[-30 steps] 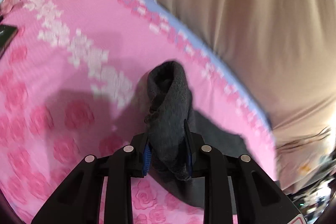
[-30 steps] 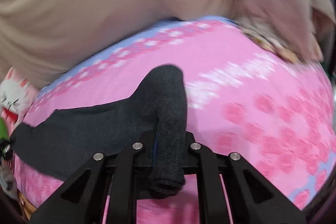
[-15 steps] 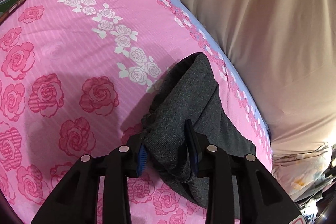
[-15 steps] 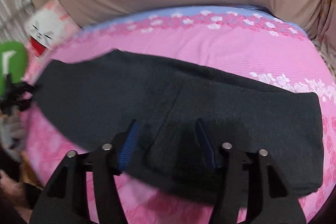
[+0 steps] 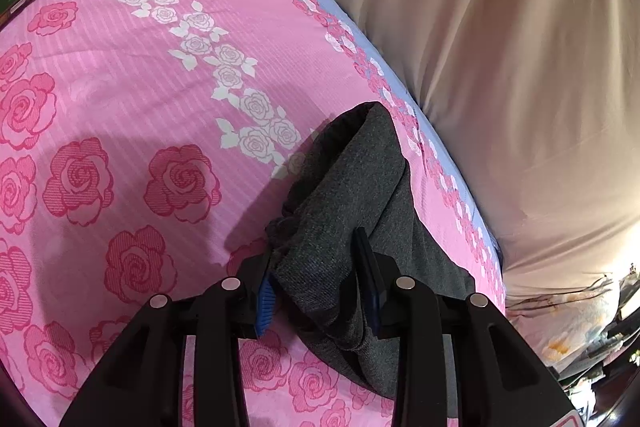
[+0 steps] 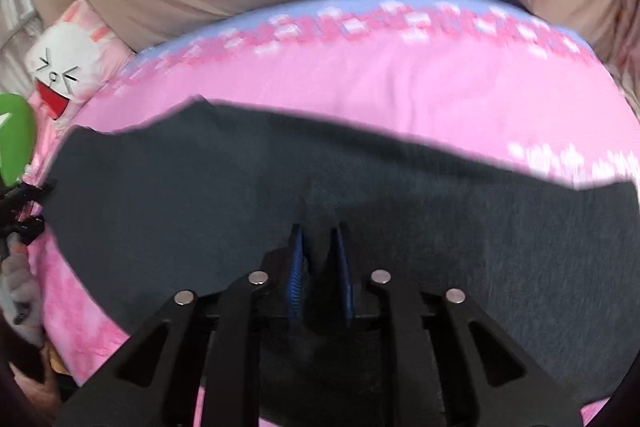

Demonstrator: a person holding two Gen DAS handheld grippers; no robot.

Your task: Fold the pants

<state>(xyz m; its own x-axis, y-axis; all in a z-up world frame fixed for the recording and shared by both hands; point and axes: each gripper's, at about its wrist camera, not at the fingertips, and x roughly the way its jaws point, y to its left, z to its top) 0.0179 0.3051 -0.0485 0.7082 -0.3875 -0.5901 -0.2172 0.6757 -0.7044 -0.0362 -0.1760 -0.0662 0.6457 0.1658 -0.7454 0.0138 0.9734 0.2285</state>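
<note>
Dark grey pants (image 6: 360, 195) spread flat across pink rose-print bed sheet (image 5: 132, 75), beige bedding (image 5: 512, 67) just behind. Left gripper (image 5: 316, 283): bunched end of pants between blue pads, cloth filling the gap, pads pressed on it; jaws just widened slightly. Right gripper (image 6: 318, 259) low over middle of pants, jaws just narrowed, small gap left; fold pinched or not, cannot tell. Cartoon rabbit pillow (image 6: 68, 67) at bed's far left.
</note>
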